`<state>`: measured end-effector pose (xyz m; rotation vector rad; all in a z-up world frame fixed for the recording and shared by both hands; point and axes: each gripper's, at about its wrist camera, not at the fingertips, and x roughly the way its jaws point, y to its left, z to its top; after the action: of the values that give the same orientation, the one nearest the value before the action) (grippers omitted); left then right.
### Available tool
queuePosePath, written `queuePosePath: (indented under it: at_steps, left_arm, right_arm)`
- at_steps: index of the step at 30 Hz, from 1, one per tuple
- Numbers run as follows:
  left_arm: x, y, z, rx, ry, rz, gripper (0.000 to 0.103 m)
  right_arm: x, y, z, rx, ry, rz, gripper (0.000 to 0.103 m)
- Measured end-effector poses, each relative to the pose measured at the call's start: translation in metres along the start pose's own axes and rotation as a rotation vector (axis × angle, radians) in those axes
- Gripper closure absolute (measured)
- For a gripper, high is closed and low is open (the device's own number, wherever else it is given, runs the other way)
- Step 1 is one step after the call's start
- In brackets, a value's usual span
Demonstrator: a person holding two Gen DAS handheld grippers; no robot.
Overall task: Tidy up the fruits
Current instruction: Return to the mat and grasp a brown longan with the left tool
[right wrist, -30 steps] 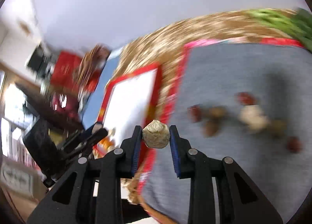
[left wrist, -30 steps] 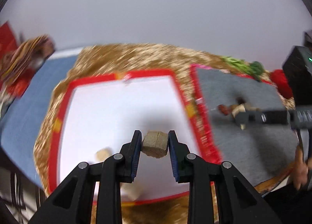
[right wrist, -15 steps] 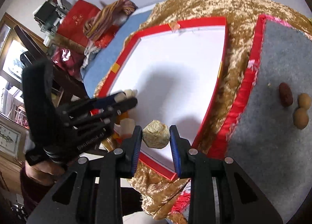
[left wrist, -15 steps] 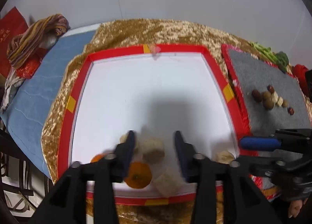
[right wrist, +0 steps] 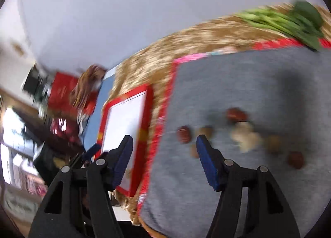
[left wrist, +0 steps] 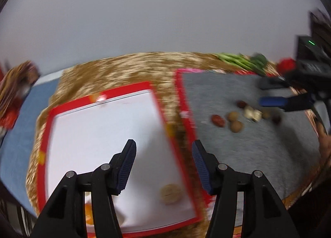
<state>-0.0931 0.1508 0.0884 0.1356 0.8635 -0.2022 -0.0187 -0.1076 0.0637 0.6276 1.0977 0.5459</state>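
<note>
My left gripper [left wrist: 163, 151] is open and empty above the right edge of the white tray with a red rim [left wrist: 99, 130]. A walnut [left wrist: 170, 193] lies on the tray near its front right corner, and an orange fruit [left wrist: 89, 213] shows at its front left behind my finger. My right gripper [right wrist: 164, 144] is open and empty over the left part of the grey felt mat [right wrist: 238, 84]; it also shows in the left wrist view [left wrist: 275, 93]. Red dates [left wrist: 218, 120], brown longans [left wrist: 235, 126] and pale pieces [left wrist: 252, 112] lie on the mat.
A gold cloth [left wrist: 124, 68] covers the table. Green vegetables [right wrist: 289, 22] lie at the mat's far edge. A blue pad [left wrist: 16, 134] and a striped bundle [left wrist: 14, 87] lie to the left. A black device [left wrist: 308, 51] stands at the far right.
Both grippers have let go: the tan block and the walnut now lie on the white tray. Both grippers have opened and swung right toward the grey mat.
</note>
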Motion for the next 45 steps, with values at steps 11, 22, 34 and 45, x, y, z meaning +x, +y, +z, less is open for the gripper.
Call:
queuePosePath:
  at_steps: [11,22,34,45]
  left_arm:
    - [0.012,-0.014,0.003,0.015,0.028,0.000,0.047]
    - [0.014,-0.024,0.009,0.004,0.025,-0.043,0.047]
    - [0.053,-0.105,0.031,0.242,0.009,-0.162,0.047]
    - [0.089,-0.134,0.030,0.353,0.066,-0.244,0.073]
  right_arm:
    - [0.066,-0.005,-0.013,0.018,0.155,-0.173,0.042]
    - [0.090,0.020,-0.031,-0.252,0.193,-0.431,0.074]
    - [-0.016,-0.054,-0.025,0.008,0.163,-0.241,0.077]
    - [-0.057,-0.102,-0.013,0.105,0.114,-0.261,0.077]
